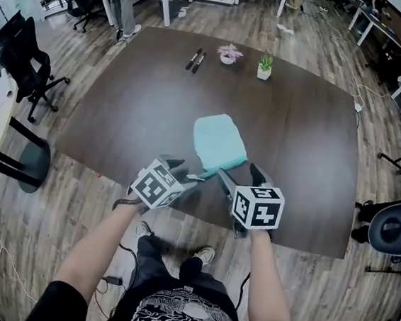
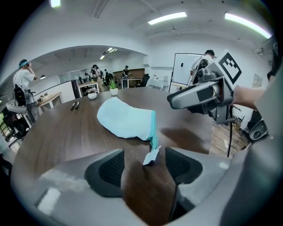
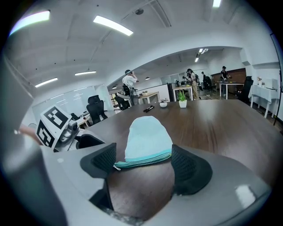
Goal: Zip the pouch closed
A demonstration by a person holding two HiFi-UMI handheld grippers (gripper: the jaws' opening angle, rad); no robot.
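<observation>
Jaws of my left gripper [image 2: 144, 168] stand apart with nothing pinched. The pale pull tab [image 2: 151, 155] lies on the wood between them, nearer the right pad, and neither pad touches it that I can see. My right gripper [image 3: 144, 171] is open as well, and the teal zipper [image 3: 143, 162] edge of the pouch [image 3: 147, 134] stretches across its gap, its ends near or at the pads. The pouch itself lies flat on the dark table [image 1: 120, 112] near the front edge, just ahead of both tools, with its zipper side turned toward me. To do this step well, I judge the left should centre on the tab and close squarely on it, not on the fabric. The right should clamp the zipper edge at the far end from the tab, so the cloth stays taut when I pull and does not bunch or slide. From the head view the marker cubes cover both sets of tips, so I rely on the gripper views for alignment. I cannot tell how much of the mouth is open, nor exactly where the slider sits on the teeth. Further out, two pens [image 1: 195, 59] and two small potted plants [image 1: 265, 67] sit well apart from the work.
</observation>
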